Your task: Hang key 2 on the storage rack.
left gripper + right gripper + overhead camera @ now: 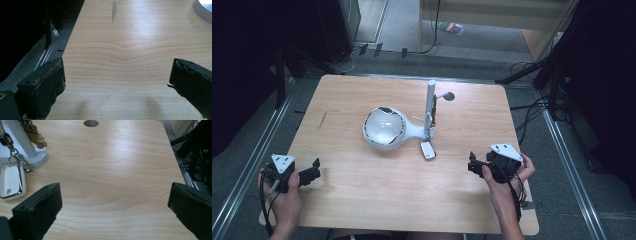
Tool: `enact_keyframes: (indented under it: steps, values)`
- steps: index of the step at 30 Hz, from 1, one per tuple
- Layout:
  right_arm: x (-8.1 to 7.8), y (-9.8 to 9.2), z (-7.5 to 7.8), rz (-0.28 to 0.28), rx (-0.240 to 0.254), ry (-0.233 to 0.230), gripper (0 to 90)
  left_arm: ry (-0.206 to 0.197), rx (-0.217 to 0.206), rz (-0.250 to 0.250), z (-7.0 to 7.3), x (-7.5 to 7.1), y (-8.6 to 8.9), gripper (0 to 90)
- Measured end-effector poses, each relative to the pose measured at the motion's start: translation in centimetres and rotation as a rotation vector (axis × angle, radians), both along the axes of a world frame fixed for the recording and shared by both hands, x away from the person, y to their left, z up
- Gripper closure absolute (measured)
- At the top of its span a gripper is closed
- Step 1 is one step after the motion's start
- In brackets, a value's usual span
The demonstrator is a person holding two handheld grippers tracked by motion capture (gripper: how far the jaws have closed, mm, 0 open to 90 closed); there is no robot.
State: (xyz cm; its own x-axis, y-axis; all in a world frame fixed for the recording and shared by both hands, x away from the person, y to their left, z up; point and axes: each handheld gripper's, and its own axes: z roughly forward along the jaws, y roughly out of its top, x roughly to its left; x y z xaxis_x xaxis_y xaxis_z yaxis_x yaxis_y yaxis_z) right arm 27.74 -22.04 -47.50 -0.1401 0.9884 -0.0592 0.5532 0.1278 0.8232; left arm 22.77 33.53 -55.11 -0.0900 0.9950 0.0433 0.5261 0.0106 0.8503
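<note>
Your left claw released, jaws spread wide over bare tabletop, nothing between. Your right claw likewise released, empty. White key fob lies ahead-left of right claw, near, apart. White stand just beyond fob, chained to it.
</note>
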Motion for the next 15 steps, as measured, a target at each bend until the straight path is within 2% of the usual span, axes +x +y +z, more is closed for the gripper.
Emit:
enact_keyframes:
  steps: [3, 15]
  values:
    - [-0.2, -0.6, -0.4, 0.003, -0.003, 0.002, 0.0, -0.001, -0.001, 0.002, 0.0, 0.0, 0.0, 0.4]
    - [-1.0, -3.0, -2.3, -0.042, 0.010, 0.026, 0.0, 0.000, 0.001, 0.001, 0.0, 0.0, 0.0, 0.4]
